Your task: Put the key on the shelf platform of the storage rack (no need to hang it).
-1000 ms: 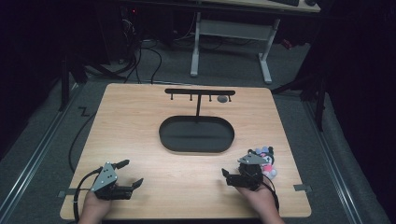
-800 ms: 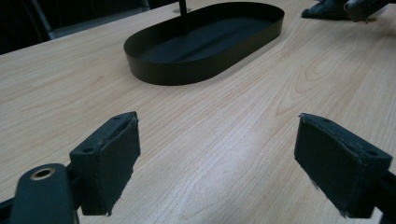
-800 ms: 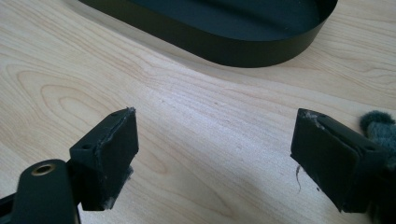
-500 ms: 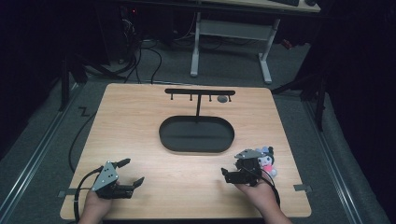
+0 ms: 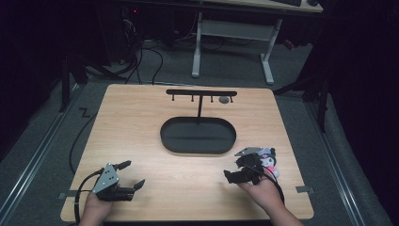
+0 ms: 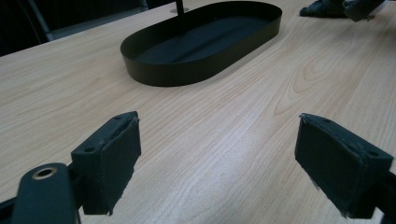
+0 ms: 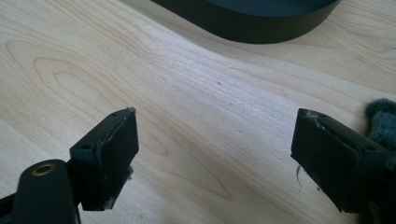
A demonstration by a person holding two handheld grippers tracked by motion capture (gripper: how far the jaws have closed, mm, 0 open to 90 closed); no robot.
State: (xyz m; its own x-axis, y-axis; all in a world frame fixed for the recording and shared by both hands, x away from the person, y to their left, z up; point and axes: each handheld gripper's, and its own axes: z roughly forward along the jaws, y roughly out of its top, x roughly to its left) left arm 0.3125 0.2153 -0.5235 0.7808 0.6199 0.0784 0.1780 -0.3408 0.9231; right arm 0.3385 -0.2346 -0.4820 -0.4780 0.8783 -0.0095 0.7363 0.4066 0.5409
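Near table's front edge | right gripper (image 5: 234, 172) shifted left off plush toy (image 5: 269, 161) | both grippers wide

Dim room: light-wood table (image 5: 141, 122) on grey carpet (image 5: 42, 127), white-legged desk (image 5: 235, 33) and tangled cables (image 5: 141, 52) behind, in darkness.

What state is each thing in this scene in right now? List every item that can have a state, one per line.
Left gripper: open, nothing between its jaws, low over the table.
Right gripper: open, holding nothing, beside the plush toy.
Plush toy: lying on the table, not gripped.
Black oval tray: empty, flat on the table.
Hook stand: upright in the tray, one small round item at its bar, other hooks bare.
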